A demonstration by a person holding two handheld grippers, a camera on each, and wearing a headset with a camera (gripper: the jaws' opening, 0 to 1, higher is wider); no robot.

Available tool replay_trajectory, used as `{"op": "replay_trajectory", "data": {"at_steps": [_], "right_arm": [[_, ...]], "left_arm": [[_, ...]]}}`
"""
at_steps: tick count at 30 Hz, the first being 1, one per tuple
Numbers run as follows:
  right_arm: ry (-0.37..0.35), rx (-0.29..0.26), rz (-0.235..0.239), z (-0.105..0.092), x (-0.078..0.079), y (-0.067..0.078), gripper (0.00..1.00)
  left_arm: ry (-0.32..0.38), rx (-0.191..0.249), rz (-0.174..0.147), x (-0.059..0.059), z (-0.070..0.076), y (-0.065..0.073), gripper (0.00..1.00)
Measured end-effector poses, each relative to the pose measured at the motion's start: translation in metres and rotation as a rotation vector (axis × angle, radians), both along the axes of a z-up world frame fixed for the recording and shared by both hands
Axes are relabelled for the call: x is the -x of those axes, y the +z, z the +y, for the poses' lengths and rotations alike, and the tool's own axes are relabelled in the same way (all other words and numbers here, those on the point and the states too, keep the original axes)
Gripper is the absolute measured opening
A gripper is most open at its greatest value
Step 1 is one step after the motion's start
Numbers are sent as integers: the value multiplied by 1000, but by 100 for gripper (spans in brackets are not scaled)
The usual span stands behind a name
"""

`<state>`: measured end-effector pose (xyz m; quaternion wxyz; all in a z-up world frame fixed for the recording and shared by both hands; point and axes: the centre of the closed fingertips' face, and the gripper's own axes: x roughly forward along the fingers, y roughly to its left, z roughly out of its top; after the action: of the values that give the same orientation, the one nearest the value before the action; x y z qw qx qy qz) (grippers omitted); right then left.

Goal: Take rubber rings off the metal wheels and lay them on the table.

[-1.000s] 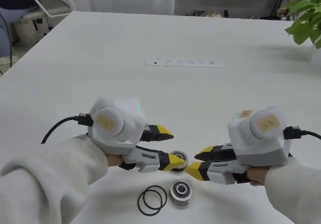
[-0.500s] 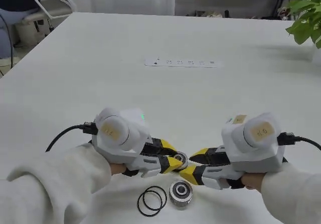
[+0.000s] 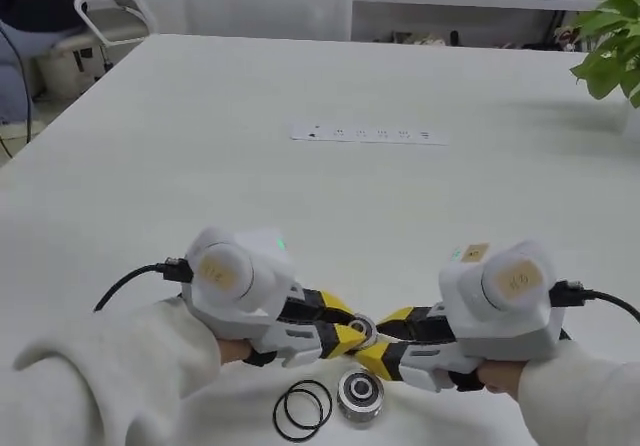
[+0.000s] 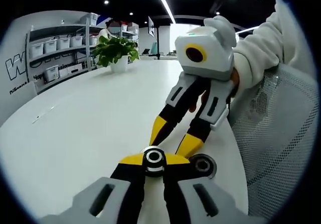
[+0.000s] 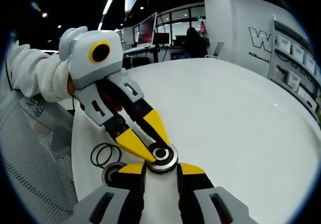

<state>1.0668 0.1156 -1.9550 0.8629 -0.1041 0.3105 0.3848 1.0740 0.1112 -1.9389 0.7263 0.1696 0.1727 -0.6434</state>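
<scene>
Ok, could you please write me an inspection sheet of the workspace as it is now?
Surface: white table.
Job's things: held wheel between the grippers; second wheel and two rings lying on the table.
Clutter: power strip, far from the work.
Grippers: left gripper and right gripper both shut on the held wheel.
Cables: a black cable runs from each gripper.
Surroundings: plant, chair.

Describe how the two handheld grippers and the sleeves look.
The left gripper and right gripper match: rounded white bodies, grey-and-black jaws with yellow tips, a black cable trailing from each. The person wears off-white fleecy sleeves.
</scene>
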Motion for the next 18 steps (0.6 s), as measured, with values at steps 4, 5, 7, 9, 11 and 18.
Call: {"op": "replay_trajectory", "data": {"at_steps": [4,5,7,9,11,18], "right_arm": [[4,-1,-2,0,0,0,22],[5,0,-2,0,0,0,22],[24,15,-9,0,1,0,21],[37,31,-6,-1,2,0,20],[45,34,-5,-2,2,0,19],[55,40,4,-4,4,0,15]], "left_arm": [[-2,2,-4,0,0,0,7],[-2,5,-5,1,0,0,7],[-1,7,-6,1,0,0,7],[-2,5,-10,1,0,0,7],[-2,4,-12,1,0,0,7],[0,4,-11,0,0,0,7]]}}
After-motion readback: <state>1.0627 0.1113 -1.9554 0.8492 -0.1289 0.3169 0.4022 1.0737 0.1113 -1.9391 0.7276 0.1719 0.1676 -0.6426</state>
